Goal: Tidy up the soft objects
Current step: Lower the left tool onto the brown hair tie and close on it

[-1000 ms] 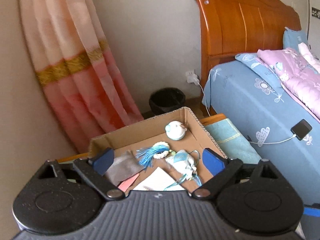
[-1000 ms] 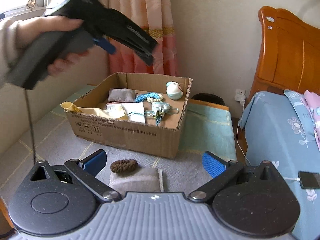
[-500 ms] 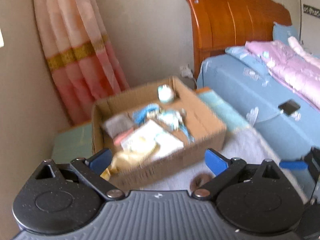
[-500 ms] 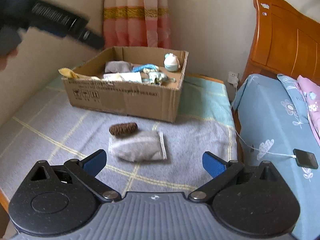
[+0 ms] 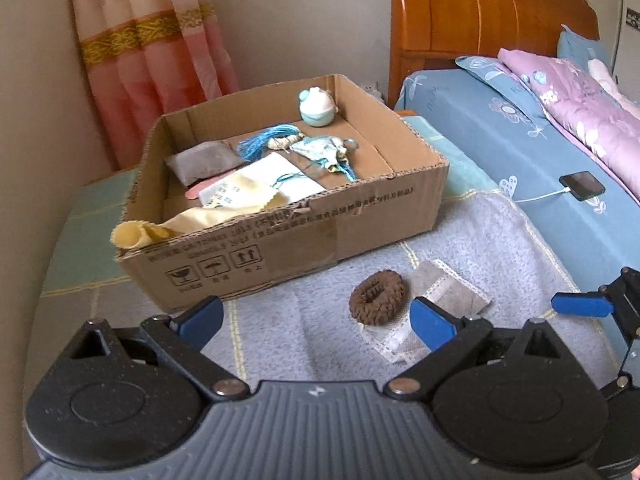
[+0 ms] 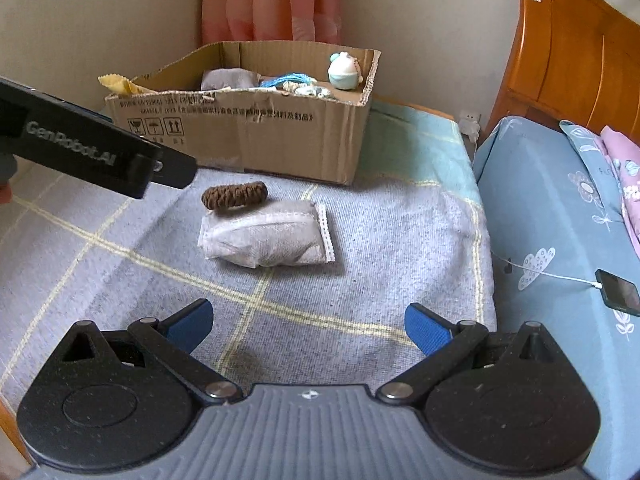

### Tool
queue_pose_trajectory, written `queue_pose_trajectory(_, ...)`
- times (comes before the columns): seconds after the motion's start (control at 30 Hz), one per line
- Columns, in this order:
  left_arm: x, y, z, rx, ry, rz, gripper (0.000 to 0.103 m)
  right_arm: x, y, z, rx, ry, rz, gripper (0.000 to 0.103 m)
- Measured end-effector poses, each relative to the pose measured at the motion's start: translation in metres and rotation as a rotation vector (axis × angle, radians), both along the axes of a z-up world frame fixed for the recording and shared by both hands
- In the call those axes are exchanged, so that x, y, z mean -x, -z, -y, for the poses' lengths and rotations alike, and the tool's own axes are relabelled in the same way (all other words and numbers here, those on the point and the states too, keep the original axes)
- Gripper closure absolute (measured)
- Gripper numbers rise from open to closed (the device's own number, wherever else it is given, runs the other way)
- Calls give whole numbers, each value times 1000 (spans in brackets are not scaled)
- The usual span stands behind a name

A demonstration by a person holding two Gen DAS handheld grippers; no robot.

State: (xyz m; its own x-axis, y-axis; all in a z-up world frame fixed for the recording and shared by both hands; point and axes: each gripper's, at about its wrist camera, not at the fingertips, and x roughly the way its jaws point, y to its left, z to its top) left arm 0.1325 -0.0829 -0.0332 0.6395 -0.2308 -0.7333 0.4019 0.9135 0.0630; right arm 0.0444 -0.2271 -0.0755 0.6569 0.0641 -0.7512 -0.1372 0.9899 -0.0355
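A brown fuzzy hair ring (image 5: 377, 297) (image 6: 235, 196) lies on the grey blanket (image 6: 360, 280), touching a grey-white fabric pouch (image 6: 268, 239) (image 5: 444, 288). Behind them stands an open cardboard box (image 5: 344, 220) (image 6: 280, 136) holding a yellow cloth (image 5: 208, 216), a grey pouch (image 5: 202, 160), a blue tassel (image 5: 266, 138), a small teal plush (image 5: 318, 108) and other soft items. My left gripper (image 5: 316, 320) is open and empty, above the blanket in front of the box. My right gripper (image 6: 308, 322) is open and empty, nearer than the pouch.
A bed with a blue sheet (image 5: 540, 168), a pink quilt (image 5: 580, 108) and a charging phone (image 5: 582, 186) (image 6: 620, 296) lies to the right. An orange headboard (image 5: 480, 20) and a pink curtain (image 5: 152, 48) stand behind. The left gripper's body (image 6: 92, 148) crosses the right wrist view.
My left gripper has pulled back from above the box and come down in front of it. My right gripper has also drawn back from the pouch and box.
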Motion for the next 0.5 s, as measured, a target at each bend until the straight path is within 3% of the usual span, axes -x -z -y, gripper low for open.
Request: queue_pose_trajectory(0.5, -30, 24, 19, 67, -9, -75, 4, -10, 15, 3, -1, -22, -27, 0)
